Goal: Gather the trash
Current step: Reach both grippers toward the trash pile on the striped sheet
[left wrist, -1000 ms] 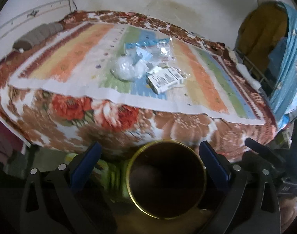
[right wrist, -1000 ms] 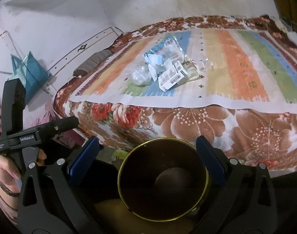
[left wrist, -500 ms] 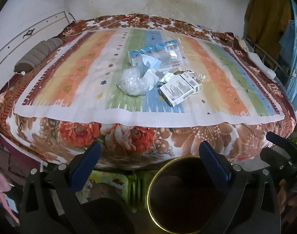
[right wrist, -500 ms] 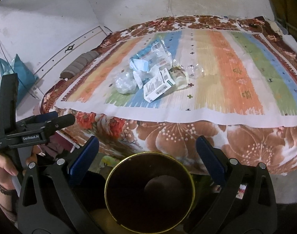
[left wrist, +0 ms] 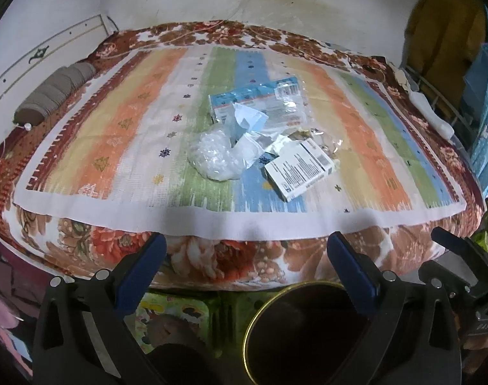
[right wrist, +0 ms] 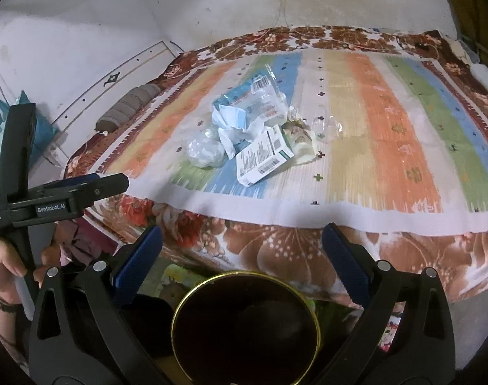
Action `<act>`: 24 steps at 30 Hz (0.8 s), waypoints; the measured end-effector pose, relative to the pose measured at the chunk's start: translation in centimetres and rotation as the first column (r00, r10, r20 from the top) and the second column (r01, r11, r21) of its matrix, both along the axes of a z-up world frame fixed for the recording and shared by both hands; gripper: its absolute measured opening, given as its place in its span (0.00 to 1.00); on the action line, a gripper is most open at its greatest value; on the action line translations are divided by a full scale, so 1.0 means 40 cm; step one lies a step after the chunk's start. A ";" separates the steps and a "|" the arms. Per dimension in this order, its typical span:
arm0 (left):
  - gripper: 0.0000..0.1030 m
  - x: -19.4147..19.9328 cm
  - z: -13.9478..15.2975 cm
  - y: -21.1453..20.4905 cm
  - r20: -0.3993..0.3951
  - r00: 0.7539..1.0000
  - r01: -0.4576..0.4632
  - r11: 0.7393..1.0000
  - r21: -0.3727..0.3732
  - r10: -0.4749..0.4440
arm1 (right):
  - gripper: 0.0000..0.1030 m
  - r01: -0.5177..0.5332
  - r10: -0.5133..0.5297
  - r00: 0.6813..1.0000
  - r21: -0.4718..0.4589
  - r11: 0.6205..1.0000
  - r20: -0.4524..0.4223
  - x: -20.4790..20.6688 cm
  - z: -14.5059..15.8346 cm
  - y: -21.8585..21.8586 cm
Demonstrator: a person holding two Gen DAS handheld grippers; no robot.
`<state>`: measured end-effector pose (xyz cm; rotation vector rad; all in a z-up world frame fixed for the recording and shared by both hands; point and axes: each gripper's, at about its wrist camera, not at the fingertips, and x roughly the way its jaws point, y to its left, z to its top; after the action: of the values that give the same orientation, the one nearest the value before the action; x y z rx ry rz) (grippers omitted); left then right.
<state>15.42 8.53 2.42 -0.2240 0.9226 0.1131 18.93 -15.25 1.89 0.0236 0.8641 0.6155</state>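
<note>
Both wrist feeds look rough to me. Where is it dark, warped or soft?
Left wrist: fisheye bows the striped mat, the bin sits in deep shadow, the white carton print is soft. Right wrist: same barrel warp, dark bin, carton barcodes visible, clear wrappers hard to make out.

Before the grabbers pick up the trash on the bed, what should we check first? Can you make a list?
1. Left gripper open and empty: ok.
2. Right gripper open and empty: ok.
3. Bin open, below the bed edge: ok.
4. Trash in one pile: white box, crumpled bag, blue packet: ok.
5. Box free to lift: cannot tell, wrappers touch it.
6. Grippers near the pile: not ok, both short of the bed.
</note>
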 end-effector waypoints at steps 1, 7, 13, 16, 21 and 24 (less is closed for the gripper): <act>0.95 0.012 -0.001 0.008 -0.006 1.000 -0.007 1.000 -0.007 0.006 | 0.92 0.003 -0.003 1.000 0.004 1.000 -0.006 0.014 0.005 0.003; 0.95 0.074 0.013 0.013 0.001 1.000 0.000 1.000 -0.006 0.000 | 0.92 -0.006 0.006 1.000 -0.015 1.000 0.021 0.060 0.031 0.026; 0.95 0.138 0.000 0.043 0.001 1.000 -0.028 0.998 -0.048 0.028 | 0.92 -0.024 0.024 1.000 -0.028 0.999 -0.003 0.110 0.022 0.060; 0.95 0.170 0.002 0.059 0.009 0.999 -0.039 0.998 -0.058 0.040 | 0.92 -0.038 0.037 0.998 -0.030 0.999 -0.051 0.146 0.011 0.076; 0.95 0.218 0.000 0.068 0.002 0.999 -0.054 0.996 -0.067 0.054 | 0.91 -0.042 0.038 0.997 -0.059 0.997 -0.067 0.212 0.017 0.090; 0.95 0.237 0.009 0.054 0.016 0.999 -0.035 0.999 -0.012 0.036 | 0.91 -0.058 0.053 0.995 -0.047 0.997 -0.089 0.240 0.024 0.111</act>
<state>24.91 10.69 2.79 -0.2516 0.9035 0.1386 28.51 -10.82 2.87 -0.0182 0.9669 0.6489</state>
